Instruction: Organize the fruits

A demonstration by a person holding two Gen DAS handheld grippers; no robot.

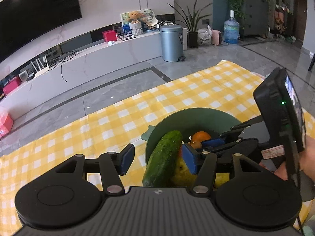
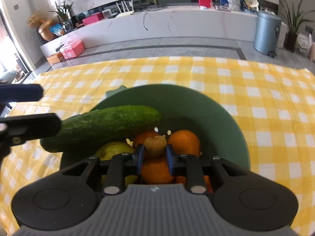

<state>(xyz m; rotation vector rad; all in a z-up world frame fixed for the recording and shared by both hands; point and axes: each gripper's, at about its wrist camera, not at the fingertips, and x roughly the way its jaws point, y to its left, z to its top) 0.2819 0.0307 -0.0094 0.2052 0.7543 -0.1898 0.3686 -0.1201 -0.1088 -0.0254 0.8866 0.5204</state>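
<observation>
A green bowl (image 1: 196,111) (image 2: 177,90) stands on the yellow checked cloth. It holds a cucumber (image 1: 163,157) (image 2: 102,125) that leans over the rim, several oranges (image 2: 184,141) (image 1: 200,135) and a yellow-green fruit (image 2: 114,151) (image 1: 183,174). My right gripper (image 2: 155,155) (image 1: 208,143) hangs over the bowl, shut on a small brown fruit (image 2: 155,145). My left gripper (image 1: 158,160) is open. The cucumber's near end lies between its blue pads, which do not press on it. Its fingers (image 2: 29,125) show at the left edge of the right wrist view.
The checked cloth (image 2: 256,98) covers the table around the bowl, and its far edge (image 2: 157,59) drops to a grey tiled floor. A hand (image 1: 309,157) holds the right gripper's body (image 1: 279,108). A low TV cabinet and a grey bin (image 1: 171,43) stand far behind.
</observation>
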